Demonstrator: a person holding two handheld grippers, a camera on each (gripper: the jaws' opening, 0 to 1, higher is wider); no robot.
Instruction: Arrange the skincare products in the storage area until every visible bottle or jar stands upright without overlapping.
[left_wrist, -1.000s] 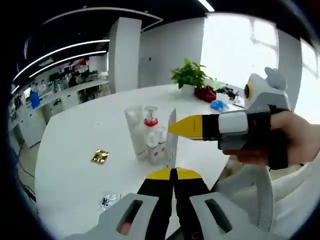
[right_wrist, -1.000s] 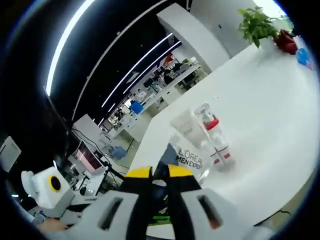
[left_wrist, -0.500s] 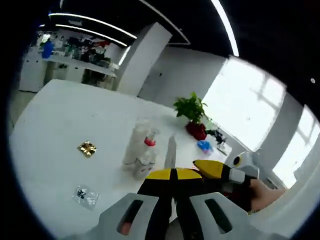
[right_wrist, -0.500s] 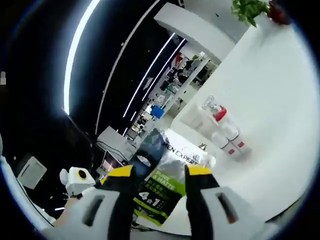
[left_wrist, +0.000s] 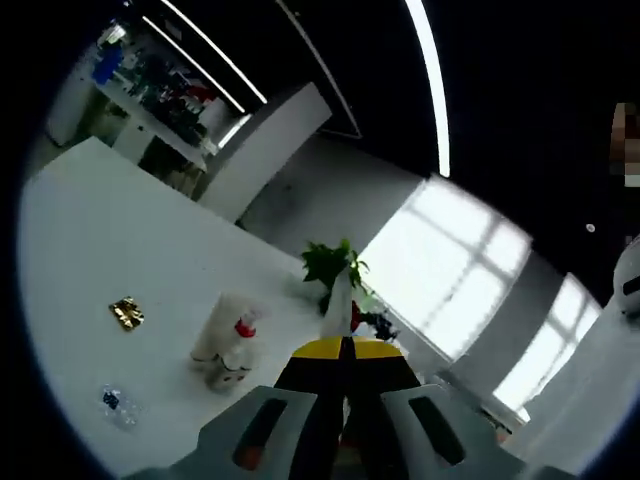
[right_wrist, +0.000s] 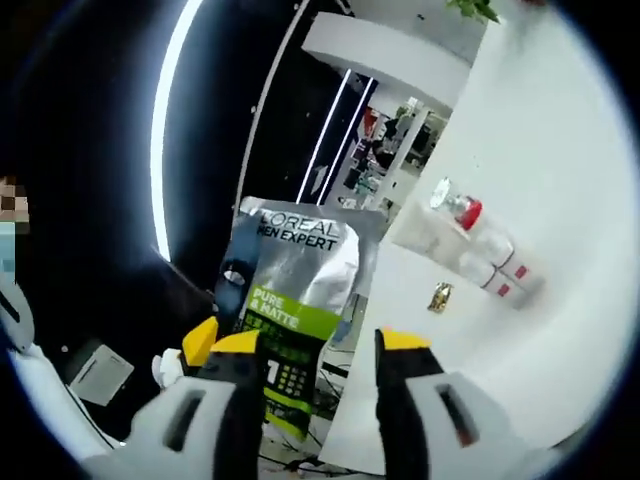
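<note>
1. Nearest in the left gripper view, the left hand-held gripper (left_wrist: 343, 350) has its yellow-tipped jaws pressed together on the thin edge of a pale tube (left_wrist: 338, 298), which rises edge-on above the tips. It is lifted clear of the counter (left_wrist: 120, 230).

2. In the right gripper view, the right hand-held gripper (right_wrist: 320, 350) has its jaws parted. The grey and green tube (right_wrist: 295, 300), printed L'Oreal Men Expert, stands between them, and I judge it to be the same tube the left gripper pinches. Whether either right jaw touches it cannot be told. Another yellow tip shows just left of the tube's lower part.

3. Farther off on the white counter, a cluster of bottles (right_wrist: 475, 245) stands together: a clear one with a red collar (left_wrist: 243, 327) beside a pale tube (left_wrist: 215, 325) and small red-marked bottles. They look upright and close-packed; whether any overlap is too small to tell.

4. Near them lie a small gold packet (left_wrist: 126, 312) and a clear wrapper (left_wrist: 115, 405). A potted plant (left_wrist: 333, 265) sits at the far edge.

5. Judgement: most items appear placed. The held tube is in the air, so setting it upright beside the cluster remains.
</note>
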